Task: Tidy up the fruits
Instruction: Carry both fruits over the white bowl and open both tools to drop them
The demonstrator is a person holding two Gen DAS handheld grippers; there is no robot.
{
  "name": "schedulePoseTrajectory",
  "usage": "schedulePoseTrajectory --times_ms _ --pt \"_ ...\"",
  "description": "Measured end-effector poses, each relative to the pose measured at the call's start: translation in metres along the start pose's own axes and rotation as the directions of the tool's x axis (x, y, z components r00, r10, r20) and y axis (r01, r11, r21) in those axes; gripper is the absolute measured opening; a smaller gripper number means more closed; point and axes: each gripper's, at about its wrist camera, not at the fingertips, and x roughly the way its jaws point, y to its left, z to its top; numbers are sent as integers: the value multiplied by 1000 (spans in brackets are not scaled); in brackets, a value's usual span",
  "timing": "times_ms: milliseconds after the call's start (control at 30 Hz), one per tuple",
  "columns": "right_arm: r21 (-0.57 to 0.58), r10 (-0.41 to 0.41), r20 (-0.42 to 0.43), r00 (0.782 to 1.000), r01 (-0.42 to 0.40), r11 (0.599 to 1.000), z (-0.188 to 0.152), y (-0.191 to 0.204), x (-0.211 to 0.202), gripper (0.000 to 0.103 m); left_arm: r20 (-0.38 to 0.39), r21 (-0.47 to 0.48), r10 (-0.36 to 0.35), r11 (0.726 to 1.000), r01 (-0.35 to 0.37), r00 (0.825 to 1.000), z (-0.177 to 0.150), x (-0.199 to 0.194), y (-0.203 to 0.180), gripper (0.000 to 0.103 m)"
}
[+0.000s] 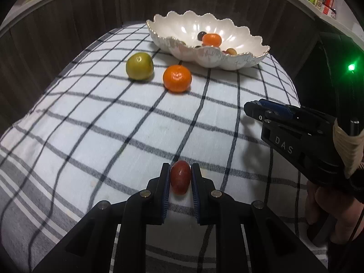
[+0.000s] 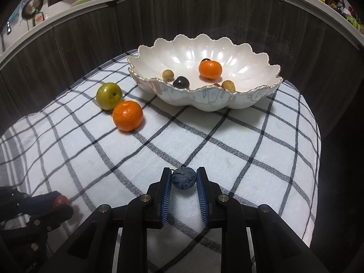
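1. The left gripper [image 1: 180, 177] clamps a red grape [image 1: 180, 180] between its blue pads, just above the checked cloth [image 1: 113, 125].
2. The right gripper [image 2: 183, 179] pinches a dark blue plum [image 2: 183, 178] near its fingertips.
3. The scalloped bowl [image 2: 204, 100] sits beyond both.

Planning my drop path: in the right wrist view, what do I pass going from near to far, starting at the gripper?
right gripper shut on the blue plum → orange mandarin on the checked cloth → green apple → white scalloped bowl, with another mandarin inside.
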Motion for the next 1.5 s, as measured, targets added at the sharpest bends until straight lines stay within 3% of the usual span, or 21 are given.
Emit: schedulePoseTrajectory --times_ms 267,733,1267,1500 --pt "45 -20 27 999 19 999 7 3 -18 24 47 62 -18 998 15 999 23 -9 3 19" --pt "127 -88 66 994 79 989 33 17 -48 24 53 147 -94 985 86 994 82 -13 22 19" --pt "156 -140 104 985 123 980 85 32 -50 24 108 179 -158 974 137 981 155 -18 43 19" --pt "181 -165 102 981 145 973 99 29 -44 24 88 218 -182 963 160 979 181 -5 37 19"
